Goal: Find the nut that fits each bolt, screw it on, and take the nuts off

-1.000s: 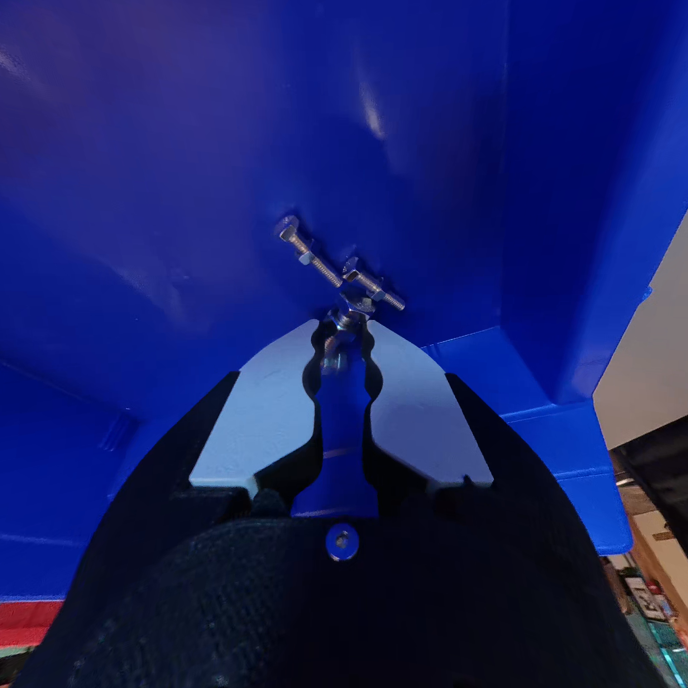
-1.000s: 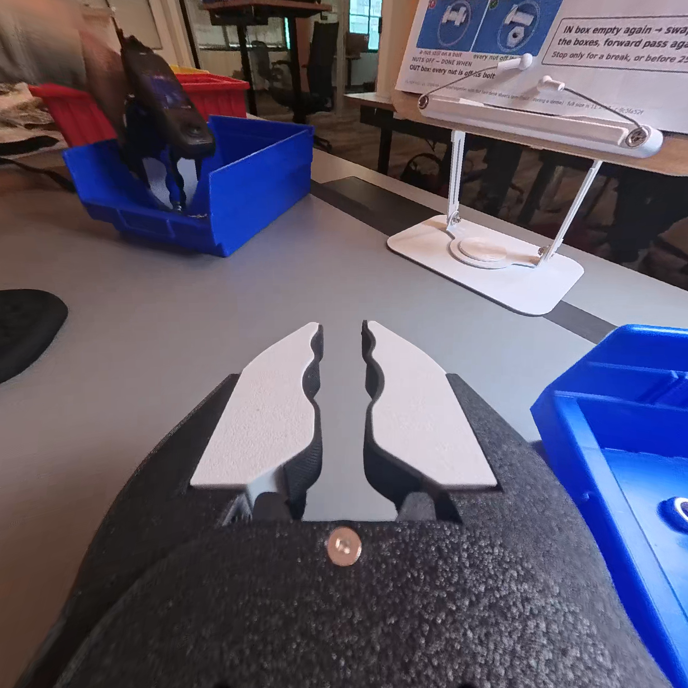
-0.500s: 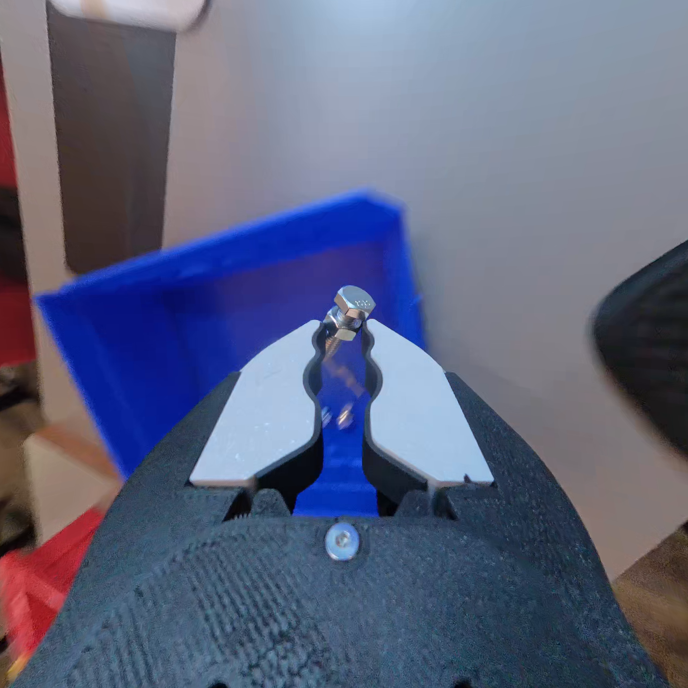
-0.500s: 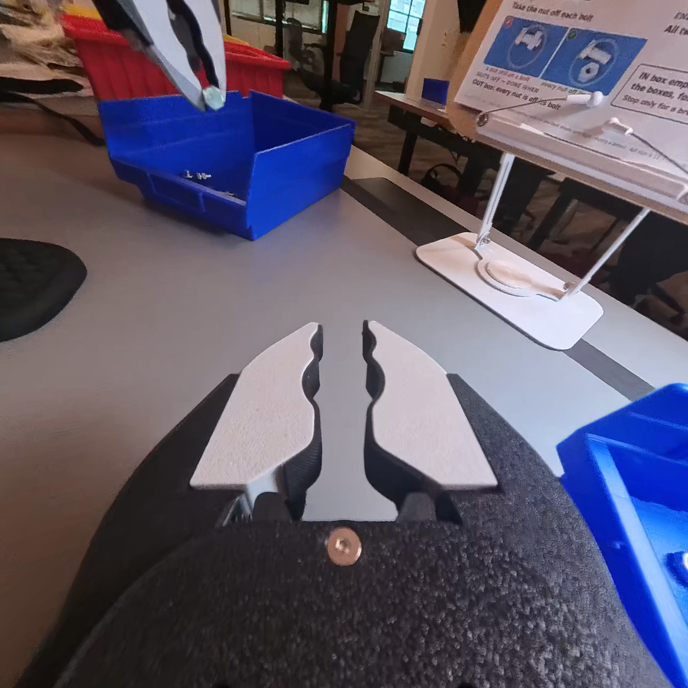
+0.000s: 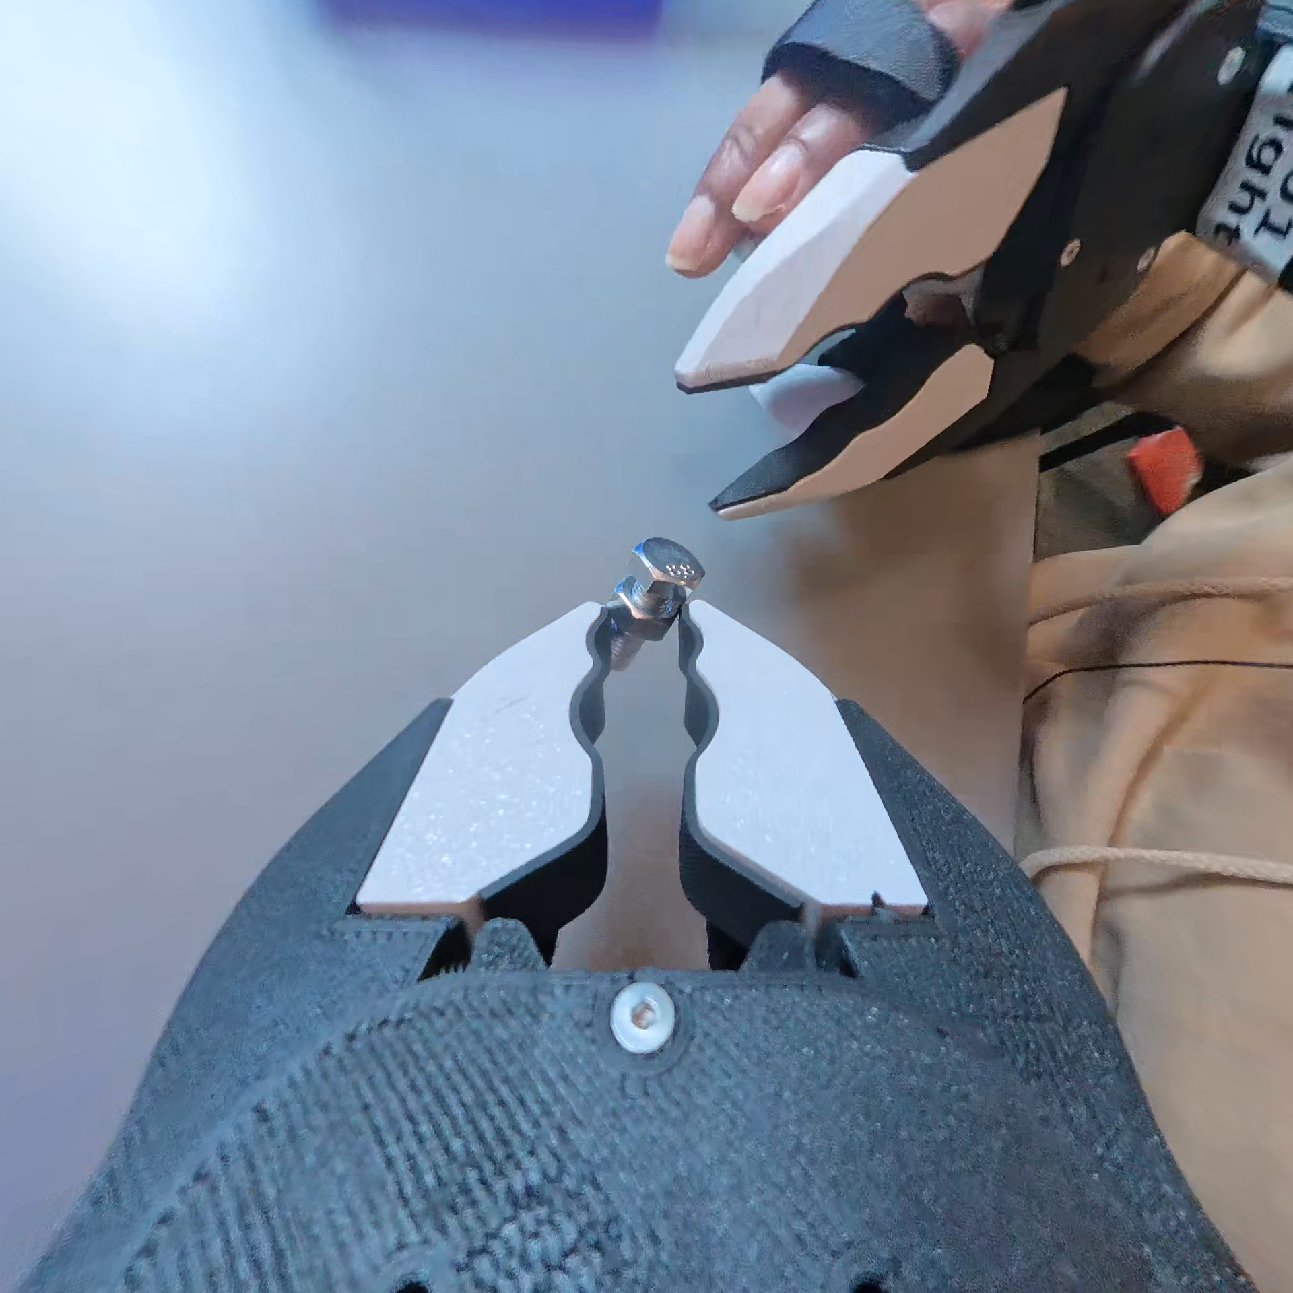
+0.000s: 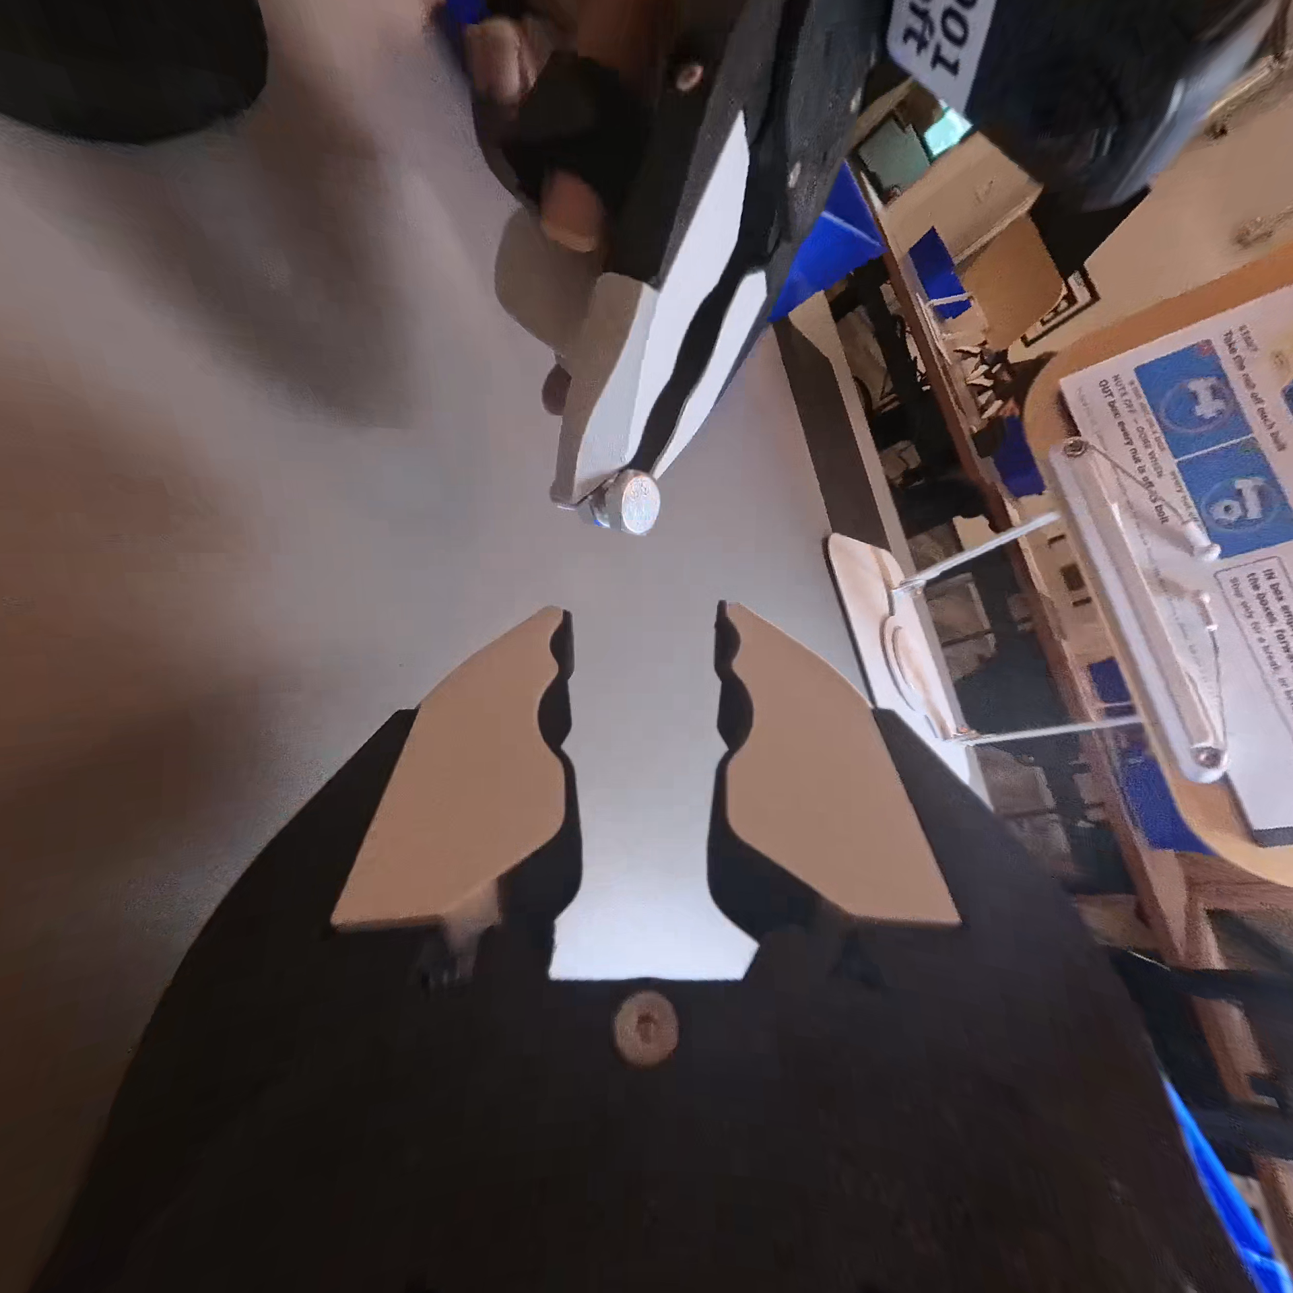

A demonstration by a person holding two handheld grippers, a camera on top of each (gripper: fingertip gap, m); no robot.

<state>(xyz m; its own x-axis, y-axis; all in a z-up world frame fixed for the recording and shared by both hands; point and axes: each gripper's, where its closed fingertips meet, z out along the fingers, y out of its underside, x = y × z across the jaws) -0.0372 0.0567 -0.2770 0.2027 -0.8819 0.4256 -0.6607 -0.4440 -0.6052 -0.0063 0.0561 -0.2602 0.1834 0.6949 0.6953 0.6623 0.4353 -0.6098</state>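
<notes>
My left gripper [image 5: 640, 616] is shut on a steel bolt [image 5: 665, 563] with a nut [image 5: 633, 612] threaded on it, and the hex head sticks out past the tips. It holds the bolt above the grey table [image 5: 280, 350]. My right gripper [image 6: 640, 616] is open and empty. In the right wrist view the left gripper [image 6: 616, 483] comes in from above, and the bolt head [image 6: 633, 504] faces my open jaws a short way ahead. In the left wrist view the right gripper [image 5: 707, 437] hangs open just above and right of the bolt.
A white stand [image 6: 902, 651] carrying an instruction sheet [image 6: 1189, 490] is at the table's right edge. Part of a blue bin [image 6: 832, 238] shows behind the left gripper. A person's hand [image 5: 755, 175] and beige clothing [image 5: 1154, 700] are on the right. My hands' fingertips stand some 4 cm from each other.
My left gripper lifted the bolt out of the blue bin and brought it over the table. The right gripper rolled sideways, opened wider and now faces the bolt head.
</notes>
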